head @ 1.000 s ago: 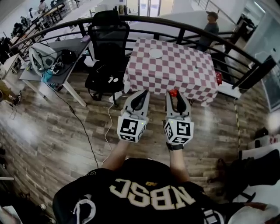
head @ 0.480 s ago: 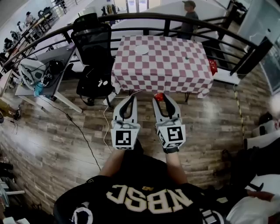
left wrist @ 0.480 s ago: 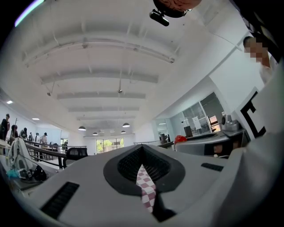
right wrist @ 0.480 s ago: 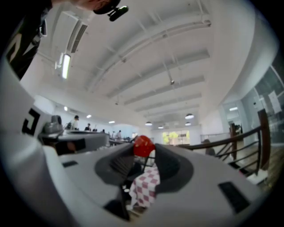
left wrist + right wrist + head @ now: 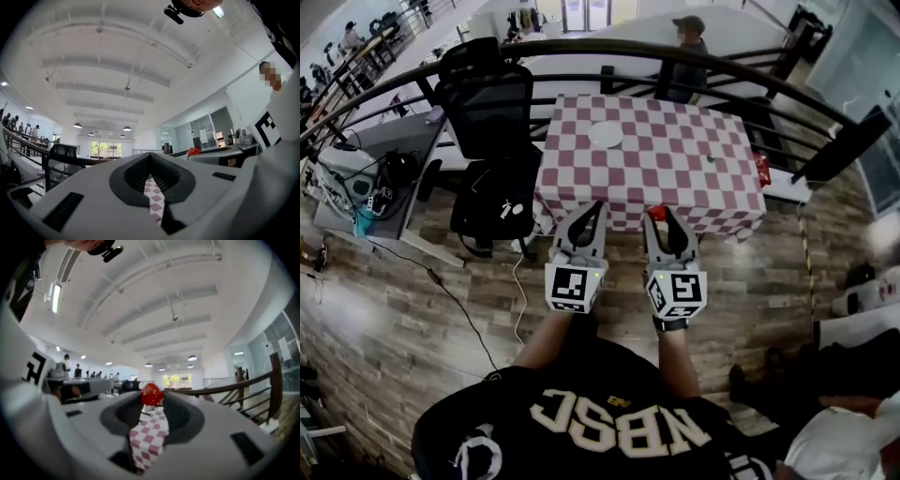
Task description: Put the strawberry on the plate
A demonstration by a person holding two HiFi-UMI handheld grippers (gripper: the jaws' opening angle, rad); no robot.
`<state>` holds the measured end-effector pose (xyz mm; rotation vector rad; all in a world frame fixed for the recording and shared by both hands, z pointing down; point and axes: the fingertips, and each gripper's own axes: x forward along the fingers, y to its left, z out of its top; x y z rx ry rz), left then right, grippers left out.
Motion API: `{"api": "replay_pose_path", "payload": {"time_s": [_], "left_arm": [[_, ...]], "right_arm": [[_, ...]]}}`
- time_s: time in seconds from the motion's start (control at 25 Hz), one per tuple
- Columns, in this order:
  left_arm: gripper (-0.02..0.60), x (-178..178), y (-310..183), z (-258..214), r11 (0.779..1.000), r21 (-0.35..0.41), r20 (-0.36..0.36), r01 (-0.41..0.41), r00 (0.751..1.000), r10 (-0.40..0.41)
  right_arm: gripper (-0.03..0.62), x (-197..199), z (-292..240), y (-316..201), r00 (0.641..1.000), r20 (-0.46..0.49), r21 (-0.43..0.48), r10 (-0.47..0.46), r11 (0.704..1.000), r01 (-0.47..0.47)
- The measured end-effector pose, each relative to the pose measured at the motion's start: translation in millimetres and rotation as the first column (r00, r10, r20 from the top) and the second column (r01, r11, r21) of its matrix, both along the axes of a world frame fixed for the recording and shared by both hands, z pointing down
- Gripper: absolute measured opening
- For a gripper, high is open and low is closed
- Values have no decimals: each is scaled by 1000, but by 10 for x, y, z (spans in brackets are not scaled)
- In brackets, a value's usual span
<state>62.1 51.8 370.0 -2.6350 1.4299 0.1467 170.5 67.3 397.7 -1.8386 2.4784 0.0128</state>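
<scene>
1 strawberry, red, is clamped at the very tips of the right gripper's fingers. It is held level in the air just at the near edge of the desk, which is covered in a red-and-white checked cloth. The left gripper hangs beside it at the same edge, its fingers together at the tips with only cloth showing through the gap behind them.

On the desk the white plate lies toward the far left part, well apart from the strawberry, with a stretch of checked cloth between the 2. A small green thing lies on the cloth off to the right of the plate, and a red object sits by the desk's right end; what it is cannot be told.

A black office chair stands just beside the desk's left side. A dark curved railing runs behind the desk, and 1 person stands beyond it. Further left is a grey side desk loaded with gear, and a thin cable trails across the wooden floor.
</scene>
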Motion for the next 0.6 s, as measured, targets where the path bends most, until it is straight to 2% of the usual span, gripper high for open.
{"api": "replay_pose_path", "payload": {"time_s": [0.2,0.36,0.6], "left_arm": [[14,-246,-1059,-187,1000,-9,-28,-21,999,21],[14,-522,-1721,-138,998,-47,-37,-38,999,37],[14,-847,-2428,19,993,-110,-70,-46,997,38]], "right_arm": [[152,-272,-170,-1039,1000,-1,-1,-9,1000,9],[152,-461,-127,-1809,1000,21,-29,6,1000,-5],[151,-748,-63,-2480,1000,-4,-57,0,998,0]]}}
